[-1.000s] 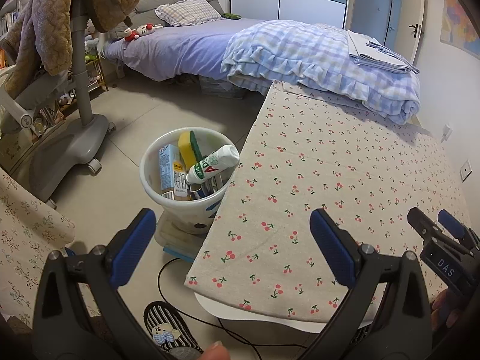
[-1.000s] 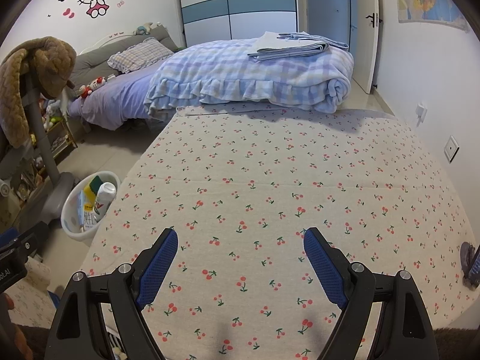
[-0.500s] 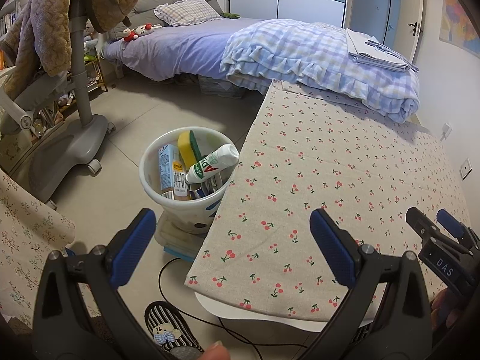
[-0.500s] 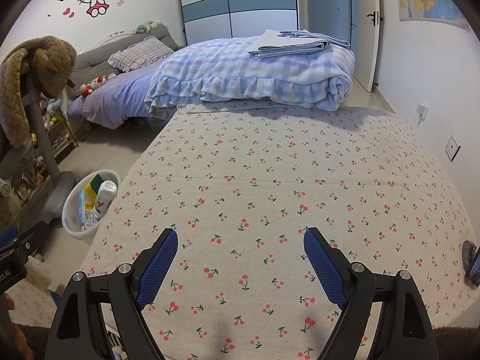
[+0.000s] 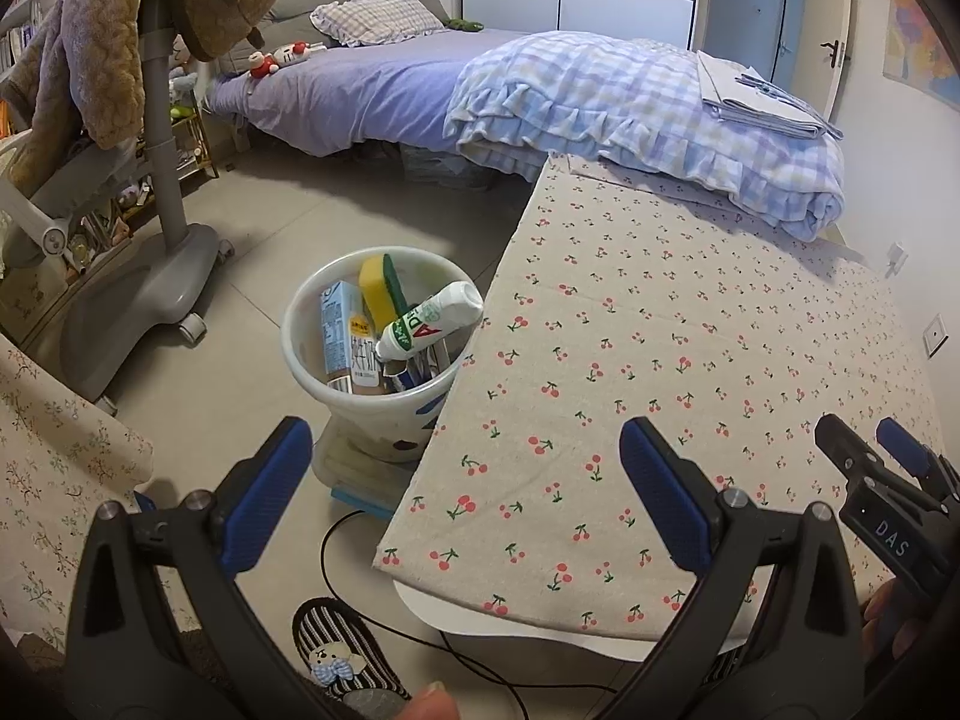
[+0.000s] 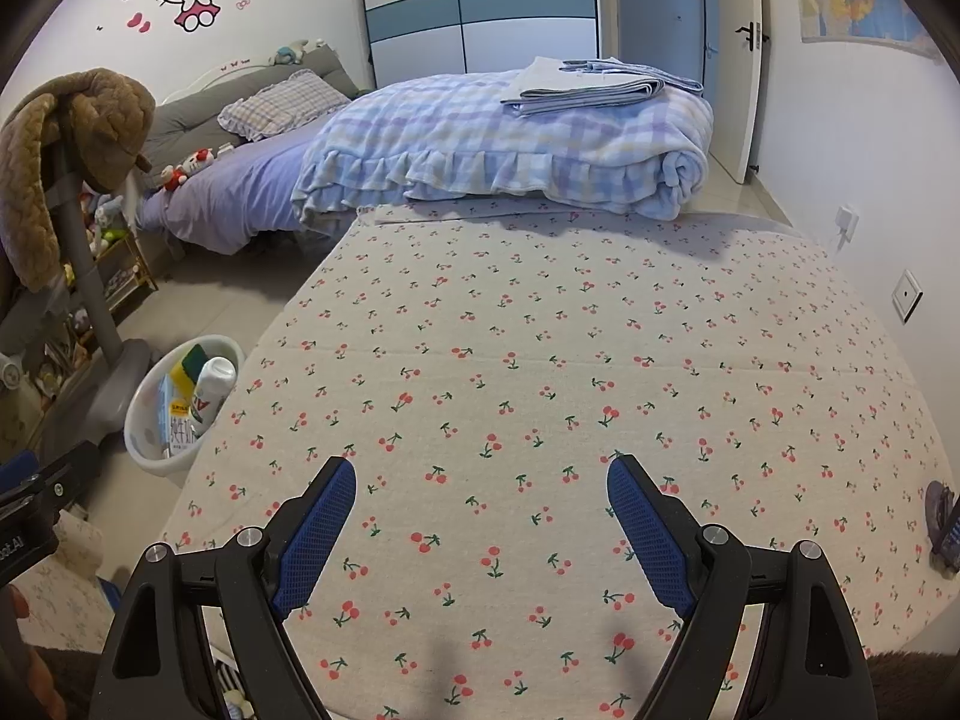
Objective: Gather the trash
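Trash bin (image 5: 372, 360) sits on floor ahead of spread, empty left claw (image 5: 465, 462).

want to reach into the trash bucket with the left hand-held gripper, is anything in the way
Nothing visible stands between them. The left hand-held gripper, open and empty, hovers just short of the trash bucket, whose top is uncovered. The table edge hugs the bucket's right side.

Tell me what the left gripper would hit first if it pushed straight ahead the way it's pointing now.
Probably the near left edge of the cherry-print tablecloth on the table. The left gripper, open and empty, straddles that edge, with the white trash bucket just to its left. Depth is unclear; slightly further left it would meet the bucket or floor instead.
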Tool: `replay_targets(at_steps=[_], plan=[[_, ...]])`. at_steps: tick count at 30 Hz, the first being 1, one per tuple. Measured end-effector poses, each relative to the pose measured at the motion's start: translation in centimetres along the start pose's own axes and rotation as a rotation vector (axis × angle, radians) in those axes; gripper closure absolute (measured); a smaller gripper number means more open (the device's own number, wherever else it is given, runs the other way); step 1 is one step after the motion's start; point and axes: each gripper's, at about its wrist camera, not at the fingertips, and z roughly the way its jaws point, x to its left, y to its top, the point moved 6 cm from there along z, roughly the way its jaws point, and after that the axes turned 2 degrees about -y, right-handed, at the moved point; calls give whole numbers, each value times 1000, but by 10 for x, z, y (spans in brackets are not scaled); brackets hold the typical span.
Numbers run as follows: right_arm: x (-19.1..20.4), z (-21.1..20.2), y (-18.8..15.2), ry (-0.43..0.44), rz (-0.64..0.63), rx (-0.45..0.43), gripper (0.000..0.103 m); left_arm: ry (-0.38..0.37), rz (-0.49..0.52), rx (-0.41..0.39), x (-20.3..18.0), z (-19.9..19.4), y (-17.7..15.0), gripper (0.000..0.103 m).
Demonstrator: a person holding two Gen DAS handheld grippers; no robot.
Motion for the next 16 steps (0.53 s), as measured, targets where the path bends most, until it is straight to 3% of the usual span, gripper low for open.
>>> replay_targets(at_steps=[9, 16], plan=[[0, 0, 0, 0, 1, 0, 16, -8, -6, 16, 0, 3, -1, 1], [5, 6, -4, 12, -6, 7, 16, -60, -22, 35, 2, 3, 2, 1]])
